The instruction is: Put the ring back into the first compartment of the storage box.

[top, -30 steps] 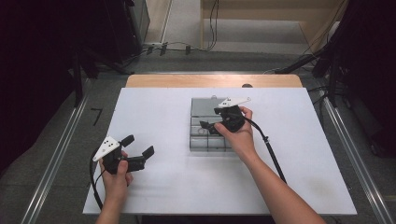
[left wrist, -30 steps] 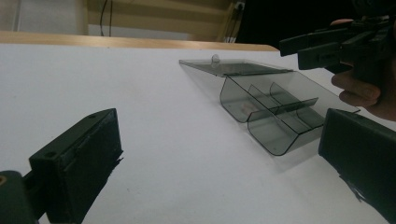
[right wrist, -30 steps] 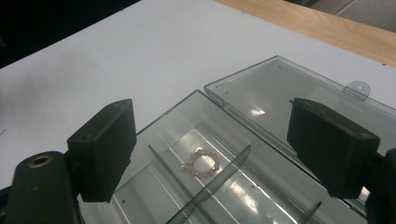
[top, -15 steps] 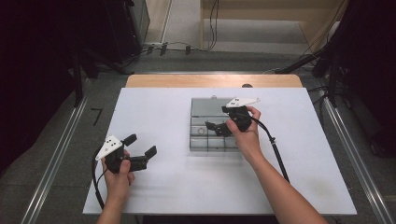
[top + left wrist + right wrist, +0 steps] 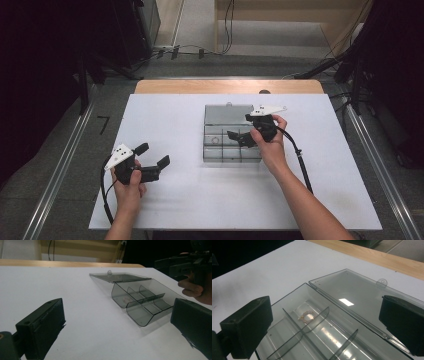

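Smoke-grey clear plastic makes up the compartment box [image 5: 231, 142], which sits on the white table [image 5: 175, 120] a little toward one o'clock of the table's centre in the high view. Its flat lid [image 5: 352, 297] lies folded back flat at the twelve o'clock side, joined to the tray along a hinge line, with a small round tab [image 5: 383, 282] on its far edge. Thin curved dividers [image 5: 312, 325] split the tray into small cells (two rows, as far as the high view tells). One cell, at the box's nine o'clock side in the high view, holds a small ring of pale pinkish beads [image 5: 307, 316]; its make is too small to tell.

The right gripper [image 5: 239, 136] hangs just over the box's three o'clock side, its jaws spread wide, having just been opening, with nothing pinched between them; whether they touch the tray I cannot tell. The left gripper [image 5: 152, 160] rests well apart at about eight o'clock of the box, jaws likewise spread and empty, pointed toward the box across bare white table.
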{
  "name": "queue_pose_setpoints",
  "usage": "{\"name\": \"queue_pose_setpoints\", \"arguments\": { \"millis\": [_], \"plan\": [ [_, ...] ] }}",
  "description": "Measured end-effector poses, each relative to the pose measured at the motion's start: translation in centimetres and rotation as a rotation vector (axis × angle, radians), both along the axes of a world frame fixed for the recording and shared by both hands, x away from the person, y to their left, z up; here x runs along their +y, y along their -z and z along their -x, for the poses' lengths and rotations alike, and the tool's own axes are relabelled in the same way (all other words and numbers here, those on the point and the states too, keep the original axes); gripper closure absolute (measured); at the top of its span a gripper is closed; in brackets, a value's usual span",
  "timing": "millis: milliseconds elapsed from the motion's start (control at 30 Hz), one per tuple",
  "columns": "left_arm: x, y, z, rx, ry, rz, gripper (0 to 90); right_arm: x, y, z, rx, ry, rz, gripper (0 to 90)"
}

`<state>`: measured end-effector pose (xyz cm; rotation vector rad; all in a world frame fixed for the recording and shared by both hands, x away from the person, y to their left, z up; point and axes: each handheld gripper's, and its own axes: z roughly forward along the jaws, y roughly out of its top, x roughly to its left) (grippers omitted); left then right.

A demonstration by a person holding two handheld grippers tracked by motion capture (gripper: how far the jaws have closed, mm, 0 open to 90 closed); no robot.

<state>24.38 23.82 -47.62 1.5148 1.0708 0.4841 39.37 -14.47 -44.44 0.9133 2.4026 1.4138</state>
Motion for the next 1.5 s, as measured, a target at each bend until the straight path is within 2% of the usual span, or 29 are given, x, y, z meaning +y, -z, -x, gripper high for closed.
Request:
{"name": "queue_pose_setpoints", "arguments": {
  "millis": [267,367,567,767,900,1067,1500],
  "plan": [
    [-0.5,-0.4,-0.4,-0.004,0.009,0.002,0.0,-1.4,0.0,0.0,-0.003,0.027,-0.003,0.0],
    [-0.7,-0.6,-0.7,-0.003,0.038,0.014,0.0,-1.9,0.1,-0.1,-0.004,0.036,-0.004,0.0],
    [-1.8,-0.8,-1.4,0.005,0.055,-0.012,0.0,-2.9,0.1,-0.2,-0.008,0.046,-0.010,0.0],
    [-3.0,-0.9,-2.2,0.020,0.075,-0.065,0.0,-3.8,0.2,-0.2,-0.004,0.052,-0.014,0.0],
    [-3.6,-1.0,-2.9,0.036,0.076,-0.069,0.0,-4.4,0.3,-0.3,-0.004,0.064,-0.019,0.0],
    [-4.5,-1.1,-3.9,0.040,0.089,-0.078,0.0,-5.2,0.6,-0.4,0.006,0.078,-0.037,0.0],
    [-6.5,-1.7,-6.4,0.039,0.119,-0.081,0.0,-6.0,0.7,-0.5,0.007,0.092,-0.035,0.0]
  ]
}}
